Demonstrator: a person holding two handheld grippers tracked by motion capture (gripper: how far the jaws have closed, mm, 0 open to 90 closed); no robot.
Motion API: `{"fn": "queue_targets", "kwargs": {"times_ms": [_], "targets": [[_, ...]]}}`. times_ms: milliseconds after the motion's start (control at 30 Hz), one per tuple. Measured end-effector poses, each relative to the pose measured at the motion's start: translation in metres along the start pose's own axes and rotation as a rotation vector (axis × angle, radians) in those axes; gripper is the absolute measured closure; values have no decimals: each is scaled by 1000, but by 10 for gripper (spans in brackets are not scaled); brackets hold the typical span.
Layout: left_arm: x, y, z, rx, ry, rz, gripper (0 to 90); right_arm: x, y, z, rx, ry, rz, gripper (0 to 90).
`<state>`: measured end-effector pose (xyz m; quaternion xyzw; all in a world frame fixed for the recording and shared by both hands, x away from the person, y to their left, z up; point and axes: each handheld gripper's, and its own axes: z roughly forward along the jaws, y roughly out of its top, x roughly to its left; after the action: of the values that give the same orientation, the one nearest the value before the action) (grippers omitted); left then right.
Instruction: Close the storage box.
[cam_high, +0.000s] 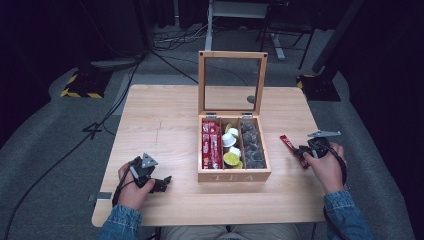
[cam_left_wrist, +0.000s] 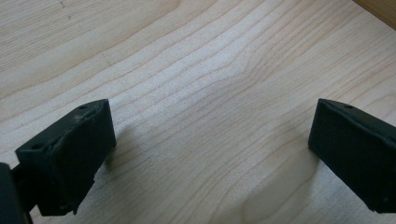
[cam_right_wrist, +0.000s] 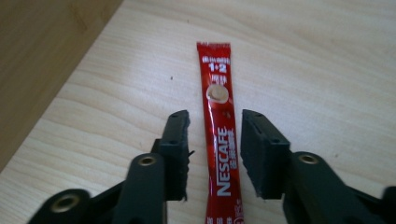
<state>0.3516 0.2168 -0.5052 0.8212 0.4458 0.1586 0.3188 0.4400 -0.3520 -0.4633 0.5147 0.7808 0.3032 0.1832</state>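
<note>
A red Nescafe coffee stick (cam_right_wrist: 218, 93) lies flat on the wooden table (cam_high: 160, 125), to the right of the tea box; in the high view the stick (cam_high: 289, 143) points away from the person's right hand. My right gripper (cam_right_wrist: 215, 119) straddles the stick's near half, one jaw on each side with a narrow gap to the wrapper, so it is open. In the high view the right gripper (cam_high: 301, 152) sits low on the table. My left gripper (cam_left_wrist: 212, 126) stands wide open over bare wood, and in the high view the left gripper (cam_high: 162, 184) is at the front left.
An open wooden tea box (cam_high: 234, 176) stands mid-table with its glass lid (cam_high: 232, 56) upright. Its compartments hold red sticks, creamer cups and dark packets. Cables and stands lie on the floor behind the table.
</note>
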Motion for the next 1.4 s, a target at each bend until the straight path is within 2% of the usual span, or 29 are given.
{"fn": "queue_targets", "kwargs": {"times_ms": [200, 267, 367, 500, 567, 700, 933, 1133, 1400], "targets": [[0, 1, 1, -2, -2, -3, 5, 1, 5, -10, -71, 1, -10, 479], [0, 1, 1, -1, -3, -3, 4, 3, 7, -13, -104, 17, -3, 441], [0, 1, 1, -1, -2, -2, 4, 6, 13, -21, -156, 35, 2, 424], [0, 1, 1, 0, -2, 1, 4, 12, 29, -34, -262, 84, 19, 434], [0, 1, 1, 0, -1, 1, 4, 16, 40, -41, -294, 100, 0, 431], [0, 1, 1, 1, 2, 3, 4, 18, 57, -50, -316, 112, -38, 415], [0, 1, 1, 1, 2, 1, 4, 22, 79, -64, -360, 134, -71, 413], [0, 1, 1, 1, 2, 2, 4, 22, 94, -65, -372, 143, -84, 392], [0, 1, 1, 1, 3, 3, 4, 25, 122, -64, -379, 144, -126, 375]]}}
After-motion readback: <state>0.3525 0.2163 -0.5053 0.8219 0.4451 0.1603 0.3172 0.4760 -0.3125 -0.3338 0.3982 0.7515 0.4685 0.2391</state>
